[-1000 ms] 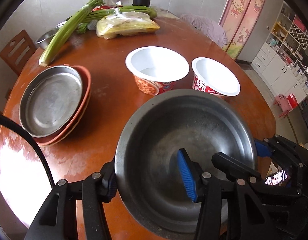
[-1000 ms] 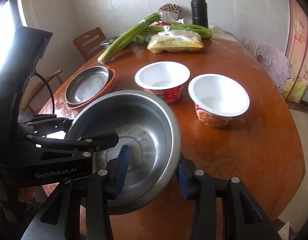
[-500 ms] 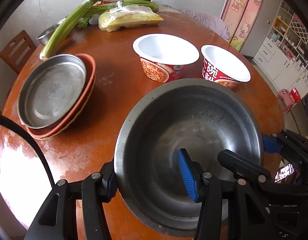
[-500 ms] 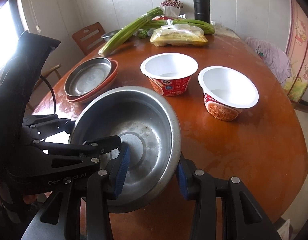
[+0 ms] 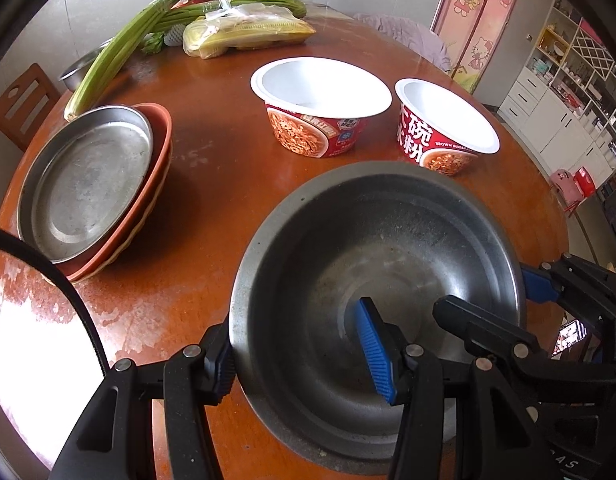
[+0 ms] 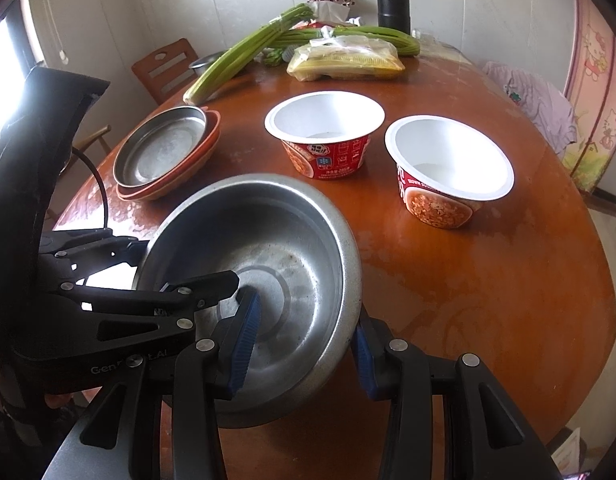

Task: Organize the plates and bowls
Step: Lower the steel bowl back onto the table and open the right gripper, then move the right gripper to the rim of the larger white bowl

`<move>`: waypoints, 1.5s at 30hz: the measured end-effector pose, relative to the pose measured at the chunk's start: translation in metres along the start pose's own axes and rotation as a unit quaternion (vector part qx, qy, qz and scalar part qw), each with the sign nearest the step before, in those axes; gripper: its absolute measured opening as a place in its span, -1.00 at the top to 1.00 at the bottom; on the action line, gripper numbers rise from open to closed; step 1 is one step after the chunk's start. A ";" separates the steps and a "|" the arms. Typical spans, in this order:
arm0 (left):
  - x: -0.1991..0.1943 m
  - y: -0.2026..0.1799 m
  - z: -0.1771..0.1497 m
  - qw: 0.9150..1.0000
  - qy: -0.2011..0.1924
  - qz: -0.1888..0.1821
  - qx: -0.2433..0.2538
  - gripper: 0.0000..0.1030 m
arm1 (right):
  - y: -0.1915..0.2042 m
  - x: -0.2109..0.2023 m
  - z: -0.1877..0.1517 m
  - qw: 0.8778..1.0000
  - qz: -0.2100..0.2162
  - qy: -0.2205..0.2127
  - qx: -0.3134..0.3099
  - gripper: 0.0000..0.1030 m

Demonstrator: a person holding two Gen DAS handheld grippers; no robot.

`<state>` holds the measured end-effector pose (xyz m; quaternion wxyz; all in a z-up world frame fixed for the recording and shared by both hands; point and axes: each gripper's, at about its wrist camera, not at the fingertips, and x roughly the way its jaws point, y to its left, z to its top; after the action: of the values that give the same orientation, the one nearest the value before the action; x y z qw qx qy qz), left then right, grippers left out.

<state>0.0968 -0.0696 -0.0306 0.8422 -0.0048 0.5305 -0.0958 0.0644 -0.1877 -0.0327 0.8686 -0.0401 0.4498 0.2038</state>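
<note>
— Two tools on one bowl, is that right?

— Yes. The left tool (image 5: 303,354) and the right tool (image 6: 303,330) each clamp the rim of the big round steel bowl (image 5: 372,264), one blue pad inside the wall and one outside. Seen from the left camera, the left tool bites at about seven o'clock on the bowl and the right one at about three o'clock.

— Is the bowl on the round reddish-brown wooden tabletop (image 6: 488,272)?

— I cannot tell whether it touches. It is tilted and sits over the near edge.

— What else is laid out?

— From the right camera, a flat steel plate (image 6: 163,146) rests inside a stack of shallow orange dishes (image 6: 205,152) at ten o'clock from the bowl. A white-lined red paper noodle cup (image 6: 326,132) stands at twelve o'clock, and a second red paper cup with a white inside (image 6: 448,164) at two o'clock, apart from the first. Both are upright and empty.

— And at the far end?

— Long green celery stalks (image 6: 243,54), a clear bag of yellow food (image 6: 348,62) and a black flask (image 6: 392,0), with a wooden chair (image 6: 165,68) off to the left.
</note>
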 end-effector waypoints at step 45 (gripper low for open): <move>-0.043 0.012 0.028 0.999 -0.051 -0.004 -0.004 -0.04 | -0.026 -0.026 0.026 0.999 0.007 -0.032 0.040 0.09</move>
<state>0.1062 -0.0529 0.0186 0.8678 -0.0152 0.4872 -0.0969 0.0814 -0.2128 0.0004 0.8819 0.0047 0.4300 0.1930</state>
